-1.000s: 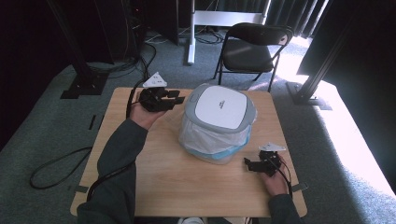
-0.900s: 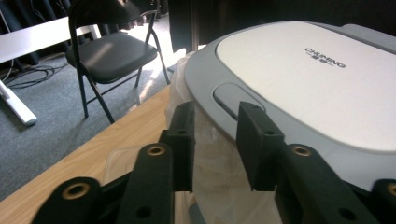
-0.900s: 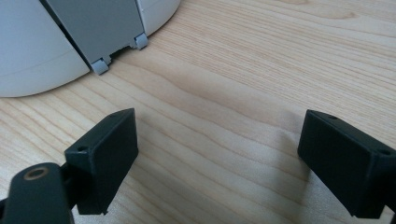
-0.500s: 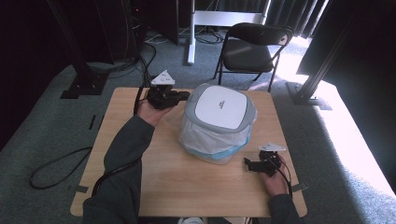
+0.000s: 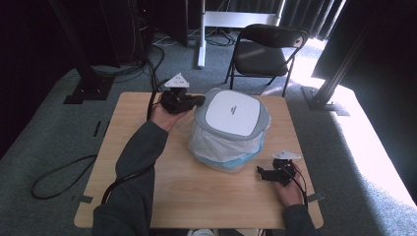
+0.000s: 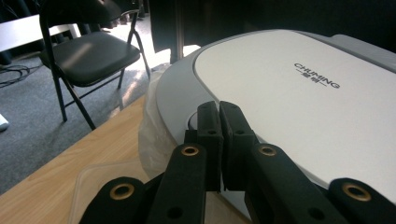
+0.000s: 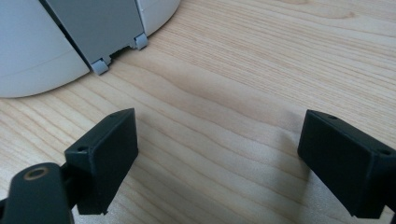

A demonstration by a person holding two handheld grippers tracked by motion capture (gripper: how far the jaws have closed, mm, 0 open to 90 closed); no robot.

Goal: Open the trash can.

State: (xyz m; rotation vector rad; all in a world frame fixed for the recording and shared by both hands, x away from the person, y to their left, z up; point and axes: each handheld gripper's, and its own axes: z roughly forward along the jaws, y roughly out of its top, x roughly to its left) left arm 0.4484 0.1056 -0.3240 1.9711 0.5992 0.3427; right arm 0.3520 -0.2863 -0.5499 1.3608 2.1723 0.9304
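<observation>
Closing the left gripper is the change to note: its jaws have just come together with nothing between them, and it has slid across the table from the far left corner toward the bin. In the left gripper view the pads are pressed together, tips over the grey rim of the lid, close to a small round recess at the rim's edge. I judge this as a shut-jaw poke, set up to press or nudge the lid at its edge, not to grasp it.

The bin stands at table centre, slightly toward 1 o'clock, upright, lid down, a clear liner bag bulging out under the rim. The left gripper sits at the bin's 10 o'clock.

The right gripper rests on the table at the bin's 4 o'clock, jaws spread wide, holding nothing. Its own view shows bare wood between the pads and the bin's base with a grey hinge-like bracket ahead at 11 o'clock.

Surroundings: a folding chair beyond the table at 12 o'clock and a cable on the floor at 8 o'clock. Nothing blocks the left approach. The loose liner below the rim could snag a low pass, I judge.
</observation>
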